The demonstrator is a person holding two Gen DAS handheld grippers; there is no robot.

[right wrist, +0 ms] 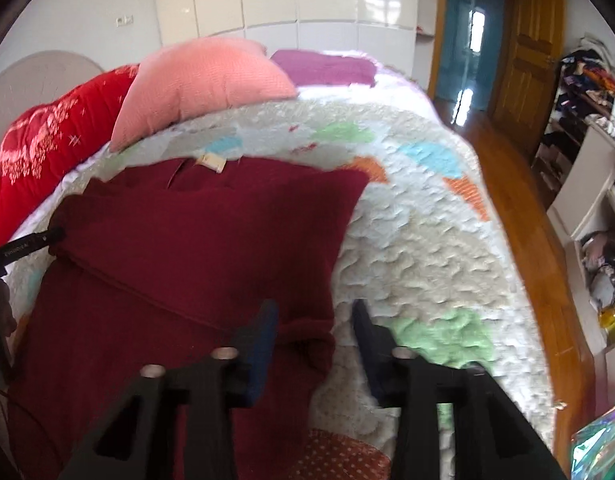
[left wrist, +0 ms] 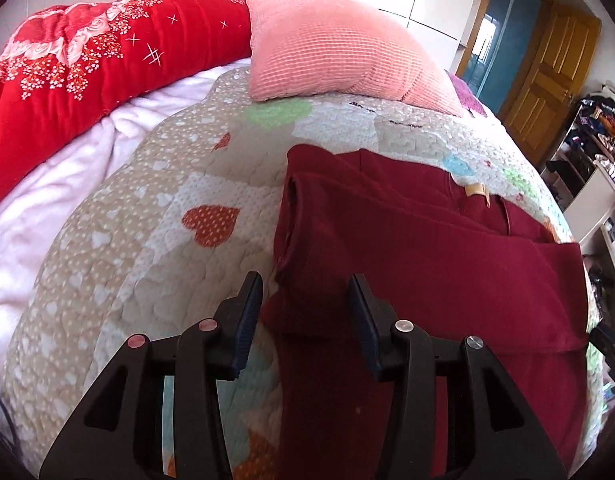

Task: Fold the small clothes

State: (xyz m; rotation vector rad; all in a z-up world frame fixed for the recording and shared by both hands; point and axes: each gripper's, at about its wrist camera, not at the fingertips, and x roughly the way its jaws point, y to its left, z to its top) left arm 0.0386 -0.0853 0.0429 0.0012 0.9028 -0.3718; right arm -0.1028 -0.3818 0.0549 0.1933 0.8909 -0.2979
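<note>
A dark red knit garment [left wrist: 427, 248] lies partly folded on the quilted bedspread [left wrist: 155, 216], with a beige neck label [left wrist: 473, 190] at its far edge. My left gripper [left wrist: 305, 286] is open over the garment's left edge, and cloth lies between the jaws without being pinched. In the right wrist view the same garment [right wrist: 195, 232] fills the left half. My right gripper [right wrist: 315, 310] is open at the garment's right edge; its left finger is over the cloth and its right finger over the quilt. The left gripper's tip [right wrist: 47, 238] shows at the garment's far left.
A pink cushion [left wrist: 339, 48] and a red floral duvet [left wrist: 79, 60] lie at the head of the bed, with a purple folded cloth [right wrist: 327, 66] behind. The bed's right edge drops to a wooden floor [right wrist: 515, 216]. Cluttered shelves [right wrist: 595, 128] stand at the right.
</note>
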